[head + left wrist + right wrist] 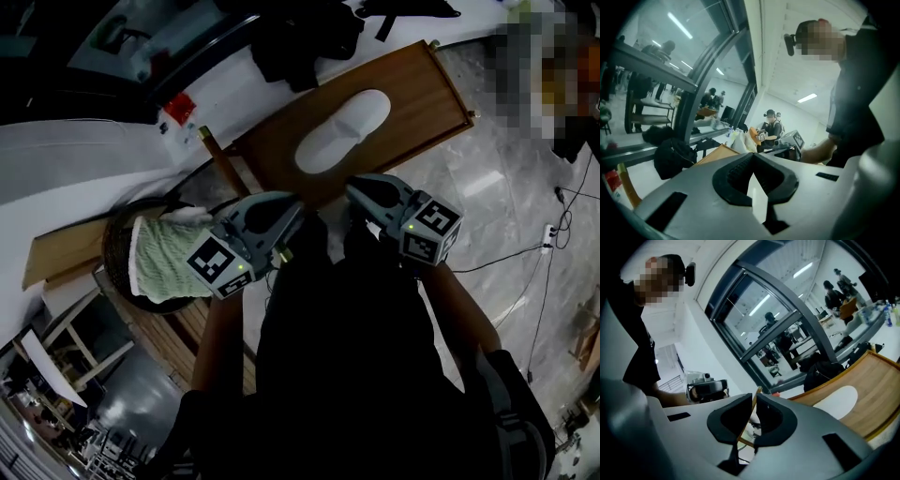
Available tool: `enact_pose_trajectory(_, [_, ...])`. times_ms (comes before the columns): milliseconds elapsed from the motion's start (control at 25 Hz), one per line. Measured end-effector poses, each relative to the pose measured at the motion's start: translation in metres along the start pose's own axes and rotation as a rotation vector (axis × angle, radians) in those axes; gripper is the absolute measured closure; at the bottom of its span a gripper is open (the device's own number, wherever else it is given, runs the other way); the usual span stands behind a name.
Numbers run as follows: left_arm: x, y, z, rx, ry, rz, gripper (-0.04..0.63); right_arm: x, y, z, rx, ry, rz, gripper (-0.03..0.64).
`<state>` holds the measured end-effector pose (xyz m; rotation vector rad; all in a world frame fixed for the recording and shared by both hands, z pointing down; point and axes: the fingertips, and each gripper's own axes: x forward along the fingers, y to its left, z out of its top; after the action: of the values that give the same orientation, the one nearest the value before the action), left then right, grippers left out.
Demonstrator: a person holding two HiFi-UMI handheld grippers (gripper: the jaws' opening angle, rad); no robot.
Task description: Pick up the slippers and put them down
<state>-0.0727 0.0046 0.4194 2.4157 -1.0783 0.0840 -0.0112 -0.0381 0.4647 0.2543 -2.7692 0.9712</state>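
Note:
One white slipper (342, 131) lies on a brown wooden board (422, 89) on the floor ahead of me. It also shows at the right of the right gripper view, slipper (836, 401) on board (876, 380). My left gripper (295, 208) and right gripper (356, 192) hang side by side close to my body, short of the board's near edge and apart from the slipper. In both gripper views the jaws are shut with nothing between them: left gripper (753, 157), right gripper (754, 398). I see no second slipper.
A round woven basket (117, 244) holding a pale green cloth (164, 258) stands to the left, beside a wooden plank (66, 248). A dark bag (300, 37) lies beyond the board. A cable and power strip (548, 234) cross the marble floor at right. People stand behind the glass.

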Motion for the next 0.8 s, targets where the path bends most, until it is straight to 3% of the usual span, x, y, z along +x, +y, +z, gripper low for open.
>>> enact_pose_trajectory(280, [0.018, 0.028, -0.010, -0.010, 0.057, -0.068, 0.584, 0.026, -0.029, -0.032, 0.266, -0.017, -0.017, 0.589])
enact_pose_trajectory(600, [0.015, 0.051, -0.036, -0.046, 0.105, -0.078, 0.584, 0.059, -0.048, -0.095, 0.460, 0.029, -0.056, 0.584])
enact_pose_trajectory(640, [0.015, 0.053, -0.039, -0.049, 0.108, -0.079, 0.584, 0.063, -0.051, -0.100, 0.483, 0.027, -0.058, 0.573])
enact_pose_trajectory(720, [0.015, 0.055, -0.045, -0.057, 0.114, -0.087, 0.584, 0.069, -0.056, -0.110, 0.574, 0.006, -0.049, 0.470])
enact_pose_trajectory(800, [0.016, 0.055, -0.050, -0.066, 0.118, -0.099, 0.584, 0.072, -0.063, -0.118, 0.685, -0.038, -0.049, 0.460])
